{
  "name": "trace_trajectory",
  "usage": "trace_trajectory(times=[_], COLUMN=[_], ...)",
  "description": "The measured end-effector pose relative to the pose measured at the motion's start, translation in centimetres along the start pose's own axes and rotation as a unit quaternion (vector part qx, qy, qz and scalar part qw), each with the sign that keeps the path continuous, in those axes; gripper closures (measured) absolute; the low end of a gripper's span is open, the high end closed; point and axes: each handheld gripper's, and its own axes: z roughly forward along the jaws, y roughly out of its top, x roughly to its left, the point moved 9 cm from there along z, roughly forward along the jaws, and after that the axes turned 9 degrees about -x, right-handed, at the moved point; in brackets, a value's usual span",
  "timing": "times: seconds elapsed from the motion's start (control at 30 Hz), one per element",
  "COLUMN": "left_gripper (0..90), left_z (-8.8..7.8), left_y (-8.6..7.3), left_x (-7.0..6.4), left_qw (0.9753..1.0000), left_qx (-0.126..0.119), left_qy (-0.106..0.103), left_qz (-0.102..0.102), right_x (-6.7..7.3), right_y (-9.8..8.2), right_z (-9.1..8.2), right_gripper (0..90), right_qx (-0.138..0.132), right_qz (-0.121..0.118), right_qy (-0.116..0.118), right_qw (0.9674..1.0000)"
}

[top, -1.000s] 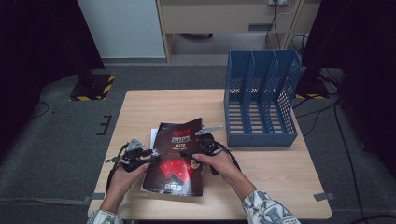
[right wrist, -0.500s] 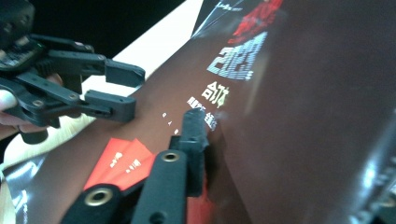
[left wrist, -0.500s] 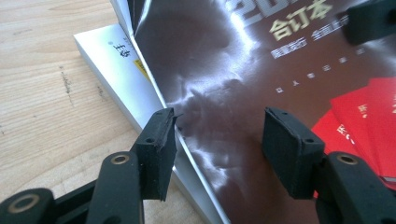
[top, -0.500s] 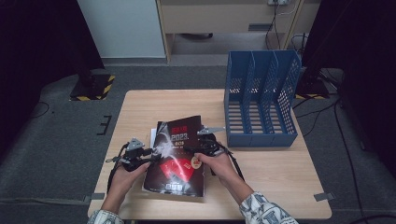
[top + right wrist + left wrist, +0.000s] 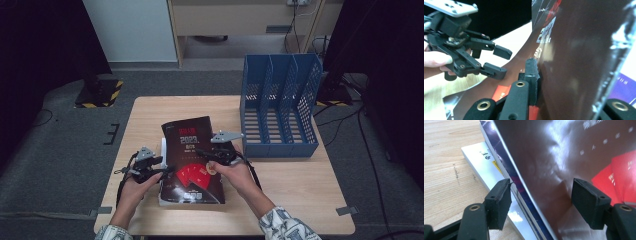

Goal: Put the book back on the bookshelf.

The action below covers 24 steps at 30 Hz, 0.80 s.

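A glossy dark booklet with red fan shapes and white lettering on its cover (image 5: 192, 157) sits a little toward seven o'clock from the middle of the pale wooden counter (image 5: 300, 185), on top of a small stack. In the left gripper view three booklets can be counted: the dark top one (image 5: 564, 170), a purple-edged one under it (image 5: 506, 170), and a white one with a yellow mark at the bottom (image 5: 480, 161), though there may be a further thin one between them that the angle hides.

The right gripper (image 5: 206, 154), at three o'clock of the cover, has its jaws closed on the dark booklet's right edge, and they have just been closing with that cover between them. In the right gripper view the cover (image 5: 579, 57) curves up beside the black pad (image 5: 532, 75), lifted off the booklets below.

The left gripper (image 5: 167, 169), at nine o'clock of the stack, has its jaws apart and they have just been opening. In its own view the lifted cover's edge runs between the two pads (image 5: 501, 202), neither of them pressing on it.

One blue plastic file rack with three slots and perforated walls (image 5: 280, 107) stands at two o'clock of the booklets, well apart from both grippers.
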Motion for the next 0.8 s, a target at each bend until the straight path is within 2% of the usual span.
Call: trace_trajectory(times=[0.27,0.37,0.57,0.77,0.8], left_gripper=[31.6,31.7,31.5,27.9,27.9], left_z=[0.0,-0.1,-0.3,0.2,0.3], left_y=[0.1,0.4,0.8,0.6,0.4], left_x=[-0.4,-0.3,-0.7,-1.3,-1.5], left_qw=[0.9999,0.9998,0.9993,0.999,0.9988], left_qx=[-0.003,-0.01,-0.023,-0.016,-0.009], left_qy=[-0.014,-0.014,-0.026,-0.039,-0.044], left_qz=[0.005,0.005,0.011,0.016,0.02], right_x=[0.6,0.7,0.9,1.1,1.1], right_y=[1.4,1.6,3.0,3.8,3.8], right_z=[-0.5,-0.6,-1.4,-1.8,-1.8], right_gripper=[83.0,83.1,84.7,85.5,85.6], right_qx=[-0.022,-0.024,-0.051,-0.067,-0.067], right_qz=[-0.042,-0.048,-0.068,-0.079,-0.081], right_qy=[0.002,0.003,0.004,0.006,0.006], right_qw=[0.9989,0.9986,0.9964,0.9946,0.9945])
